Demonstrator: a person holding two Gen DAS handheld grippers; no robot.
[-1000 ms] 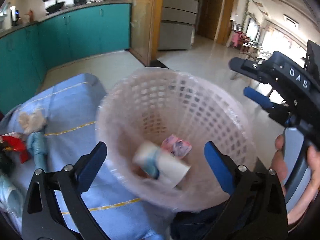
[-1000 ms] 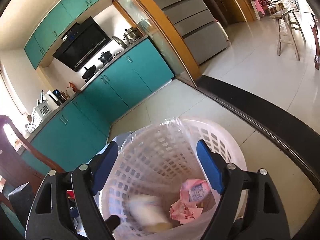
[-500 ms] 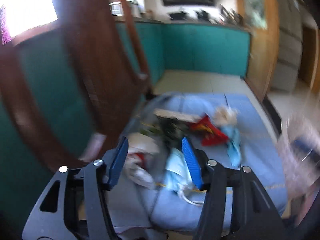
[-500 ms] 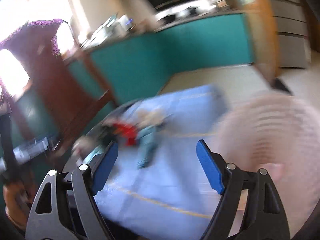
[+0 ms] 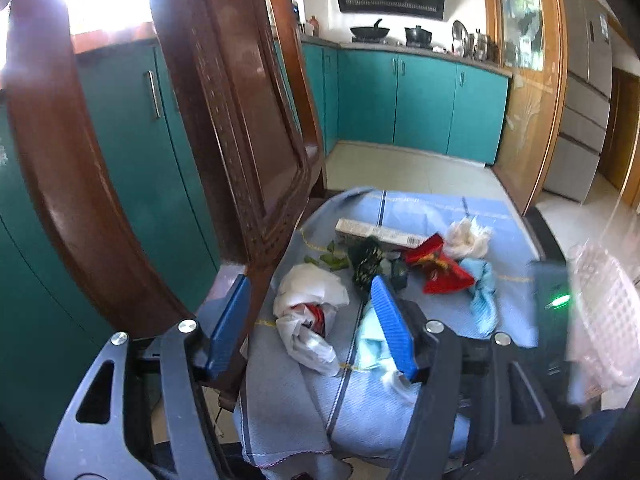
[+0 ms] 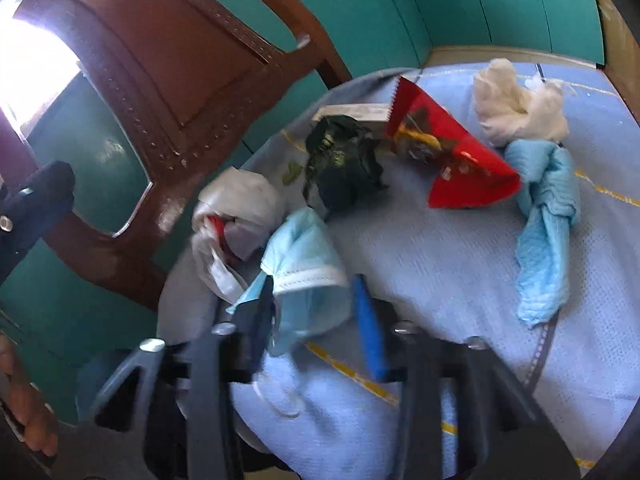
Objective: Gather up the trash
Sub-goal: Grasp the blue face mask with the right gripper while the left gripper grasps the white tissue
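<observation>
1. Both grippers have swung away from the white lattice basket [image 5: 604, 316], which a second ago filled both views with a few wrappers inside it. They now face the litter on a blue cloth [image 5: 420, 208] spread over a small table beside a wooden chair [image 5: 240, 120].
2. The left gripper [image 5: 312, 324] hovers above the near left part of the cloth, its blue fingers spread wide and empty. A crumpled white plastic bag [image 5: 308, 312] with something red inside lies on the cloth between them.
3. The right gripper [image 6: 316, 316] is low over a pale blue face mask [image 6: 304, 256]. Its fingers are part-closed, one each side of the mask's lower edge. Motion blur hides whether they touch it yet.
4. Trash on the cloth: a dark green crumpled wrapper [image 6: 344, 160], a red snack packet [image 6: 448, 160], a wad of white tissue [image 6: 516, 112], a twisted blue cloth [image 6: 548, 216], a flat paper strip [image 5: 376, 234] and some green leaves [image 5: 328, 260].
5. The basket now sits at the far right edge of the left view, just beside the table.
6. Judgement: one drop-off looks finished and the next pick-up is starting, most likely the mask. Much trash remains, so the task seems well short of done.
</observation>
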